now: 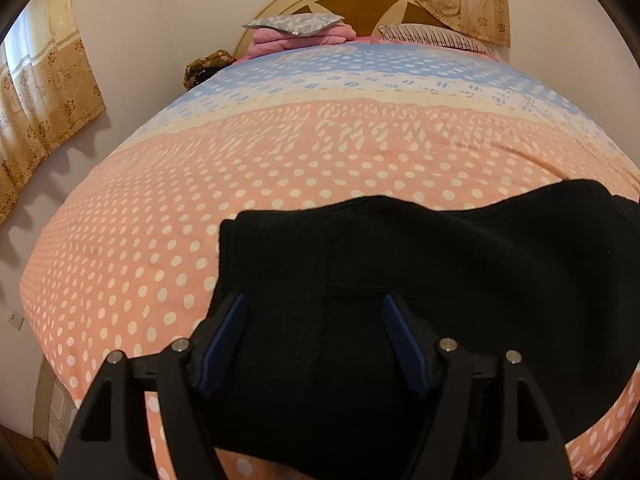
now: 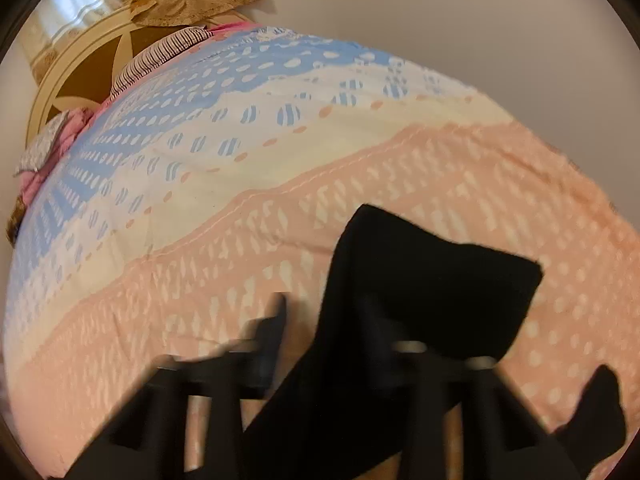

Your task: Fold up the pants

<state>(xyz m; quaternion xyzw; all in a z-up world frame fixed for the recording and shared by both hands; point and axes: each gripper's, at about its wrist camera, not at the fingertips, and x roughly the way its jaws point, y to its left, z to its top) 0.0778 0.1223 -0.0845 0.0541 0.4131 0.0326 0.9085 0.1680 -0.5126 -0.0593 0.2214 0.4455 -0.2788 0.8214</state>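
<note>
Across the lower frame, the left gripper [image 1: 316, 336] fingers stand apart over the black pants [image 1: 400, 280], nothing clamped. The right gripper [image 2: 340, 344] is blurred; its fingers are taken as together, seemingly on cloth. Slippage there could undo the fold on the bed [image 1: 160, 220].

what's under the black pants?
The black pants lie on the polka-dot quilt, which shows all round their edges. The patch of quilt beneath them is covered, so anything lying there cannot be seen.
</note>
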